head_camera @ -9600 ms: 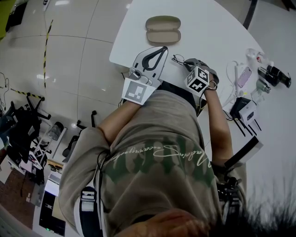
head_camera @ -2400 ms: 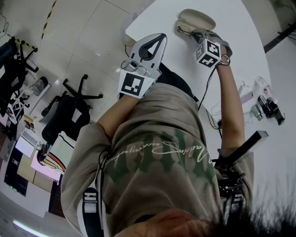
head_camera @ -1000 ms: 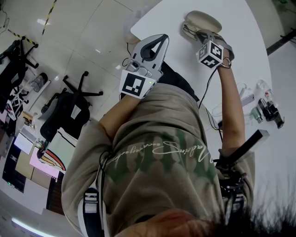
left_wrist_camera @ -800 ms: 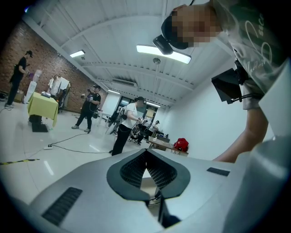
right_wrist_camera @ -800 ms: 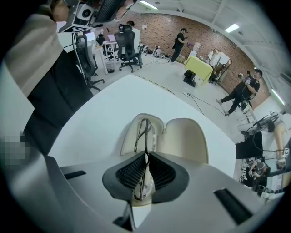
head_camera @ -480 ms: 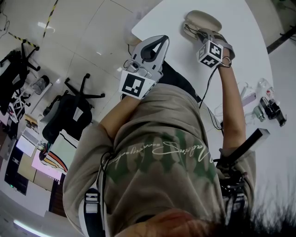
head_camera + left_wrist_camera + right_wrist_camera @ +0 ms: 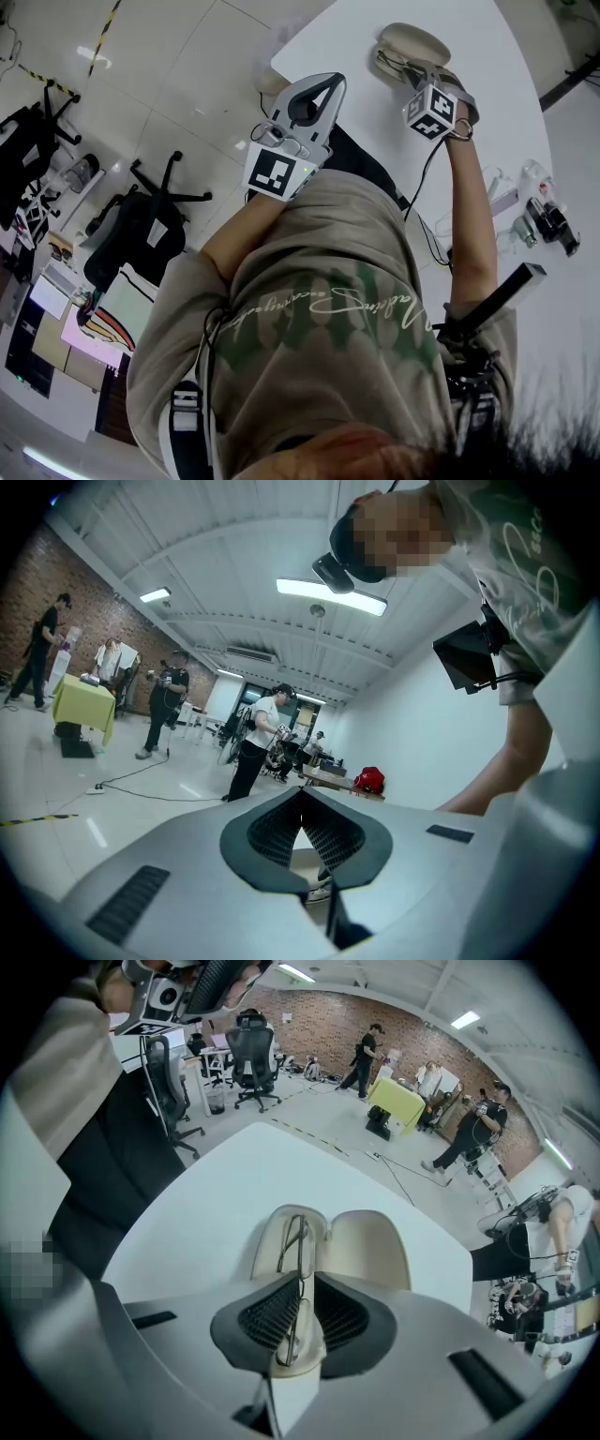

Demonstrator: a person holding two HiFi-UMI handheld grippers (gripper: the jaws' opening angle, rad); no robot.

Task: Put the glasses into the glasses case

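An open beige glasses case (image 7: 370, 1241) lies on the white round table (image 7: 216, 1185). In the head view the case (image 7: 412, 37) sits at the table's far side. My right gripper (image 7: 301, 1283) is shut on thin wire-framed glasses (image 7: 298, 1234), which stand on edge over the case's left half. In the head view the right gripper (image 7: 401, 67) reaches the case's near rim, its marker cube behind it. My left gripper (image 7: 330, 84) hovers near the table's left edge, away from the case, jaws shut with nothing between them. The left gripper view shows that gripper (image 7: 302, 797) pointing out into the room.
Cables, a white charger and small dark bottles (image 7: 548, 223) lie at the table's right side. A black office chair (image 7: 141, 225) stands on the floor to the left. Several people (image 7: 473, 1129) stand far across the room.
Since the oldest frame my right gripper has carried the glasses from the table's near edge to the case. Over the last second both grippers have barely moved.
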